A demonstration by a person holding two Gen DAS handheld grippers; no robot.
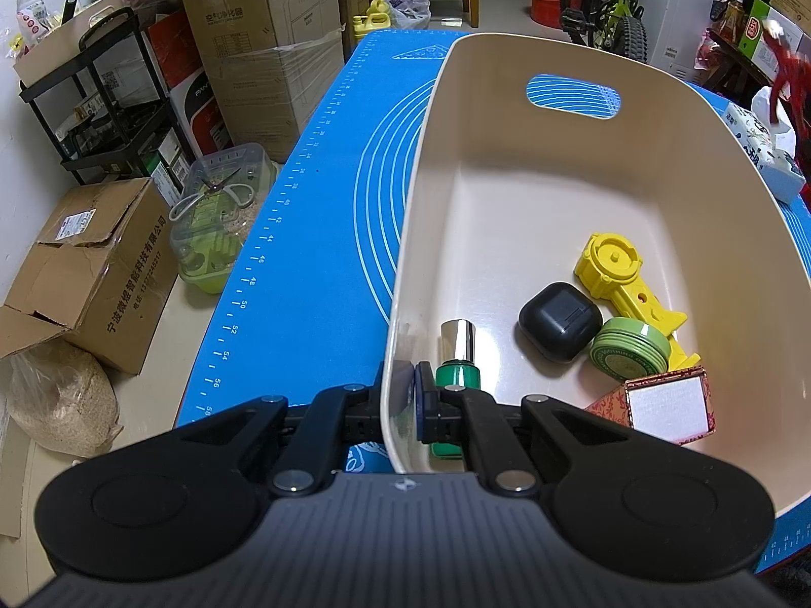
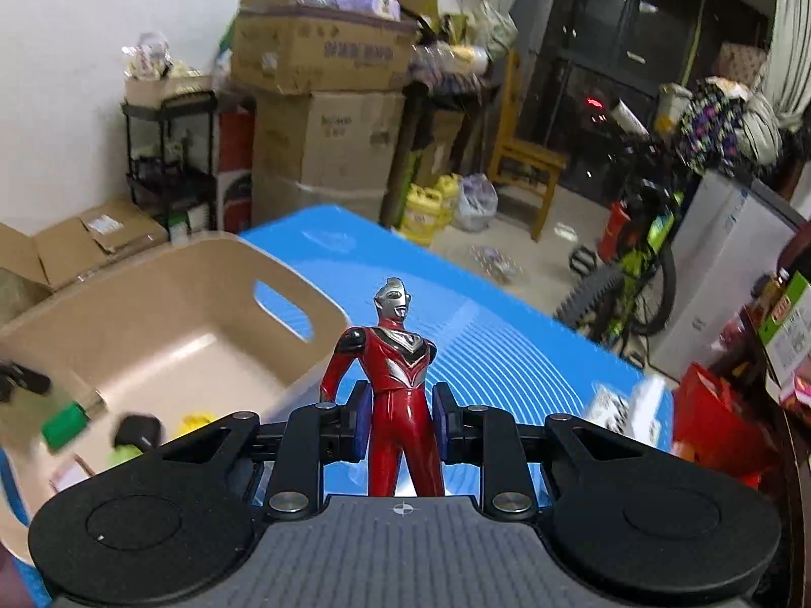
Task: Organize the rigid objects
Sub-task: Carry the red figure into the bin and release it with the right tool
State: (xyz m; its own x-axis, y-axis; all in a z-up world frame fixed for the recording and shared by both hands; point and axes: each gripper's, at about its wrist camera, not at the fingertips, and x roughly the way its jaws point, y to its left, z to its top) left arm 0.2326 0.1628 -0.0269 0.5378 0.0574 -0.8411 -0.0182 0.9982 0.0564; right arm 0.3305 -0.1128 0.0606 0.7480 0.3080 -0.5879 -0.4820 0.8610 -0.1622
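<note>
A beige bin [image 1: 659, 162] stands on the blue mat [image 1: 314, 253]. Inside lie a green bottle with a chrome cap [image 1: 456, 354], a black case [image 1: 557, 321], a yellow toy [image 1: 623, 278], a green tin [image 1: 631, 352] and a red patterned box [image 1: 664, 405]. My left gripper [image 1: 413, 405] is shut on the bin's near-left rim. My right gripper [image 2: 400, 418] is shut on a red and silver hero figure [image 2: 398, 370], held upright above the mat, to the right of the bin [image 2: 152, 314]. The figure also shows blurred in the left wrist view [image 1: 790, 81].
A tissue pack [image 1: 765, 152] lies on the mat beyond the bin's right side. Cardboard boxes [image 1: 263, 50], a black shelf [image 1: 101, 101], a clear container with scissors [image 1: 218, 213] and a sack stand on the floor to the left. A bicycle [image 2: 633, 263] and a wooden chair [image 2: 527, 152] stand behind.
</note>
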